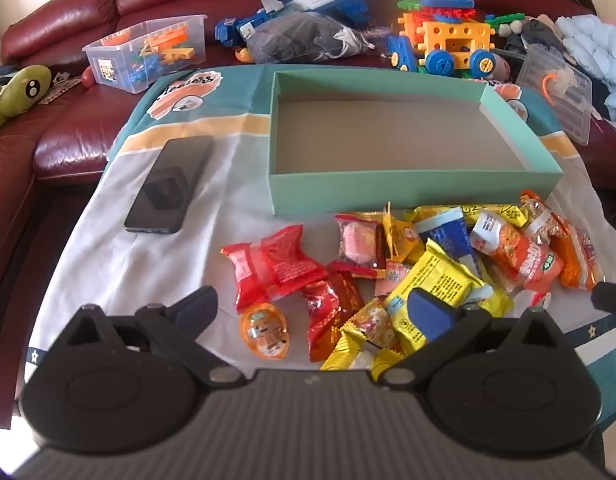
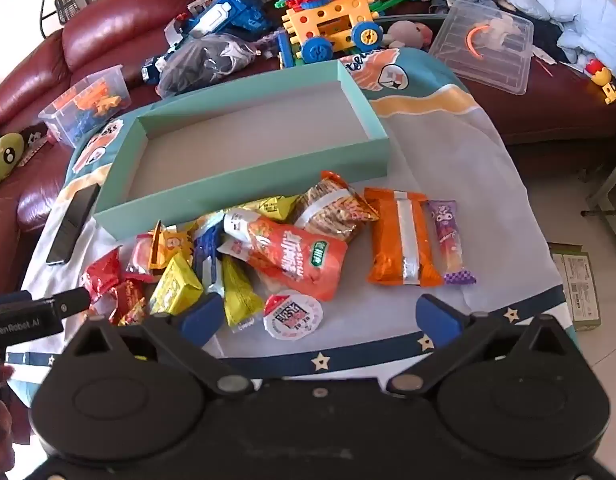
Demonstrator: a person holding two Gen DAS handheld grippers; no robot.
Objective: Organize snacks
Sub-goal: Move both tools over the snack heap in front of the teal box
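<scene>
Snack packets (image 2: 268, 252) were heaped before the empty teal box (image 1: 407, 196); left gripper (image 1: 311, 308) and right gripper (image 2: 317, 316) were held with jaws apart, nothing gripped.

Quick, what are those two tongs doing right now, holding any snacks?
Left tongs: open, holding nothing.
Right tongs: open, holding nothing.
</scene>
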